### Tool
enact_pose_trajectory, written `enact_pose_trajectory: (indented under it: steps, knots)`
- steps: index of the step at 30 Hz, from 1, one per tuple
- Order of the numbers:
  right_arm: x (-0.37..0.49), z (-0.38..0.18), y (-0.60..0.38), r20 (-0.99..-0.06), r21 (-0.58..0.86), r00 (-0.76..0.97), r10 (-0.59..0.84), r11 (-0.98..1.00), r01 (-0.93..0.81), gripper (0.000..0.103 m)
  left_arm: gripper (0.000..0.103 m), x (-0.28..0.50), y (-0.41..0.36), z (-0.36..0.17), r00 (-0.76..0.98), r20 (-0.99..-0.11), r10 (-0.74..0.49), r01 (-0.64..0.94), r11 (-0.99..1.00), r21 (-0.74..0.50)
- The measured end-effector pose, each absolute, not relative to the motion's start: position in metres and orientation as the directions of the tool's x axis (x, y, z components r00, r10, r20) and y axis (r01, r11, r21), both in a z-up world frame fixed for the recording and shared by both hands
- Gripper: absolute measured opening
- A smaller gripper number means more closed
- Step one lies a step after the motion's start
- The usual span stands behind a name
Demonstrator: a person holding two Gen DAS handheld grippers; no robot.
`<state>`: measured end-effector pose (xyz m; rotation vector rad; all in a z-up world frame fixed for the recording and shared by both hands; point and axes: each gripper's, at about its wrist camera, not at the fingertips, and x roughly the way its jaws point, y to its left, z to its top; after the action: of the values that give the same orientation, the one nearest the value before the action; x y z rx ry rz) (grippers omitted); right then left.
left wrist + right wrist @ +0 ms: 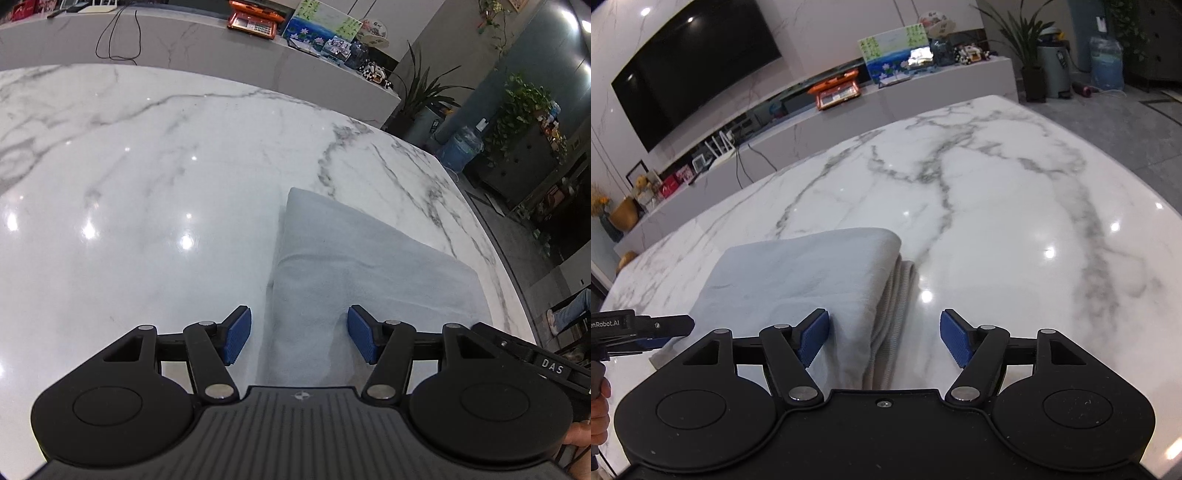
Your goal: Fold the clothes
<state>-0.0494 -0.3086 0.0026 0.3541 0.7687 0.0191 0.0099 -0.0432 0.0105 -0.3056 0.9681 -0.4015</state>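
A pale blue-grey folded garment (369, 266) lies flat on the white marble table (147, 166). My left gripper (300, 334) hovers over its near left edge, open, the blue pads apart and not pressing the fabric. In the right wrist view the same garment (798, 273) shows stacked layers along its right side. My right gripper (884, 339) stands open over that layered edge, with the left pad above the cloth and the right pad above bare table (997, 203). The left gripper's body (646, 328) shows at the garment's left corner, and the right gripper's body (535, 358) at the far right.
The table's curved edge (491, 236) runs close behind the garment. Beyond it are a low sideboard (923, 92) with an orange scale (836, 92) and a painting (894, 55), a wall TV (694, 62), potted plants (424, 88) and a water bottle (461, 147).
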Motion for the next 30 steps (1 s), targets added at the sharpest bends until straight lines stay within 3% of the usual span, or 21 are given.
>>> enact_pose_trajectory:
  steps: [13,17,19,26,30]
  knots:
    - [-0.034,-0.003,-0.296,-0.682,0.310,0.714,0.156,0.947,0.089,0.066,0.055,0.005,-0.055,0.011,0.540,-0.724,-0.428,0.244,0.904,-0.353]
    - [-0.029,-0.003,-0.289,-0.689,0.293,0.706,0.162,0.954,0.067,0.065,0.042,0.005,-0.056,0.010,0.532,-0.730,-0.429,0.255,0.903,-0.345]
    - [-0.029,-0.003,-0.288,-0.691,0.283,0.704,0.165,0.958,0.054,0.062,0.039,0.004,-0.055,0.011,0.529,-0.731,-0.432,0.250,0.902,-0.352]
    - [-0.031,0.000,-0.280,-0.694,0.257,0.695,0.190,0.966,-0.008,0.035,0.031,-0.001,-0.056,0.012,0.503,-0.754,-0.424,0.252,0.906,-0.341]
    - [-0.035,0.005,-0.277,-0.698,0.200,0.694,0.178,0.978,-0.049,0.030,0.026,-0.013,-0.056,0.014,0.477,-0.764,-0.434,0.249,0.901,-0.356]
